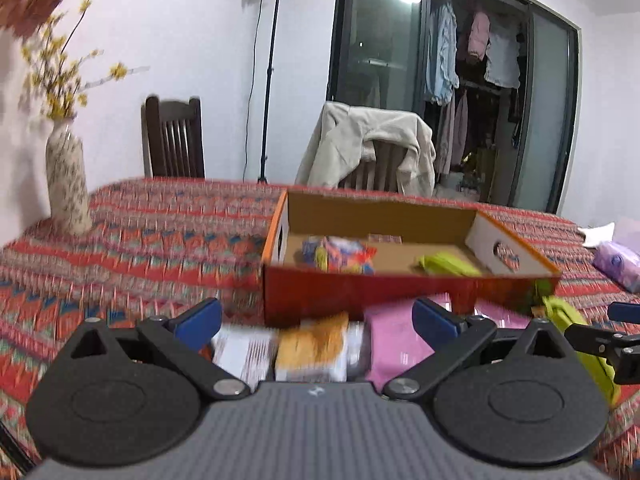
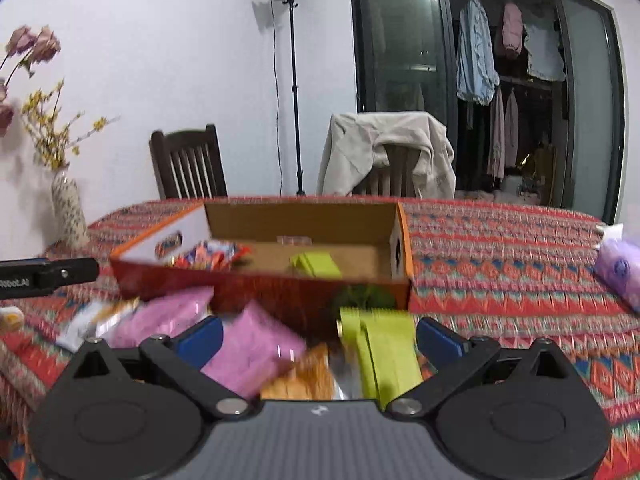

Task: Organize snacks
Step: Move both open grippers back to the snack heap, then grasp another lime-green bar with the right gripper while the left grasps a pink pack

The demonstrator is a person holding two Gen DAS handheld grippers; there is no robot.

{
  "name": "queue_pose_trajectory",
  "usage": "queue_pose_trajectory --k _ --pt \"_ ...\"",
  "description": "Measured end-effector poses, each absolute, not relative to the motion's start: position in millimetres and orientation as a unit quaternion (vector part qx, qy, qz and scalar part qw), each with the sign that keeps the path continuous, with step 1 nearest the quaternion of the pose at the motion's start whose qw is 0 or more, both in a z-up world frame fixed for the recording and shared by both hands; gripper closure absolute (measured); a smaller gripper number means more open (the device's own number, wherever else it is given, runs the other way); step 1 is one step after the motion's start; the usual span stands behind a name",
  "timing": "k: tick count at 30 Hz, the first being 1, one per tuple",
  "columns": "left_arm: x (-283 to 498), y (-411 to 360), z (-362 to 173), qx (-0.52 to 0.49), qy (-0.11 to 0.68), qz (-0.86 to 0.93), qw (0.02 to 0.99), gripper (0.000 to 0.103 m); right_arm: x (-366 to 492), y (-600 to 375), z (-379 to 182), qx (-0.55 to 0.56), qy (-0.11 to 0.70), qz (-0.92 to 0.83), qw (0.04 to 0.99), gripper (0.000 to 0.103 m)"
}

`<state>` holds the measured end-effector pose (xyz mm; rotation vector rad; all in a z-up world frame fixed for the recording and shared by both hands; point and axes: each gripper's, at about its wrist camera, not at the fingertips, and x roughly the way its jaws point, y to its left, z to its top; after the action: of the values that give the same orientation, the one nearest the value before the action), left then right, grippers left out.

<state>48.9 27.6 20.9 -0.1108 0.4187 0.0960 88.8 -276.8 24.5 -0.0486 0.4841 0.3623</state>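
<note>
An open orange cardboard box (image 1: 360, 292) stands on the patterned table; it also shows in the right wrist view (image 2: 256, 288). Inside lie a colourful packet (image 1: 340, 254) and a green packet (image 1: 448, 264). In front of it lie loose snacks: a white packet (image 1: 244, 354), an orange packet (image 1: 314, 346), a pink packet (image 1: 390, 338) and a green packet (image 2: 386, 354). My left gripper (image 1: 318, 320) is open above the orange packet. My right gripper (image 2: 320, 334) is open above a pink packet (image 2: 256, 352) and the green packet.
A patterned vase (image 1: 66, 182) with flowers stands at the table's left. A purple tissue pack (image 2: 618, 270) lies at the right edge. Two chairs (image 1: 174, 140) stand behind the table, one draped with a beige jacket (image 1: 368, 148).
</note>
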Motion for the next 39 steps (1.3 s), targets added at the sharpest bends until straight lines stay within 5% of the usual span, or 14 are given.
queue_pose_trajectory --k 12,16,21,24,39 --pt "33.1 36.8 -0.5 -0.065 0.24 0.063 0.967 0.0 85.5 -300.3 7.2 -0.027 0.272 0.137 0.952 0.002" --pt "32.2 34.2 -1.1 -0.064 0.241 0.059 0.967 0.0 97.5 -306.5 3.9 -0.007 0.286 0.137 0.948 0.03" --pt "31.0 32.5 -0.7 -0.064 0.242 0.059 0.966 0.0 116.5 -303.9 -4.2 -0.003 0.303 0.139 0.943 0.045" --pt "30.0 32.6 -0.6 -0.064 0.242 0.061 0.966 0.0 114.9 -301.9 -2.3 -0.002 0.295 0.14 0.945 0.064" --pt "39.2 -2.8 -3.3 -0.09 0.288 0.037 0.953 0.0 66.7 -302.7 16.2 0.002 0.206 0.151 0.967 0.067"
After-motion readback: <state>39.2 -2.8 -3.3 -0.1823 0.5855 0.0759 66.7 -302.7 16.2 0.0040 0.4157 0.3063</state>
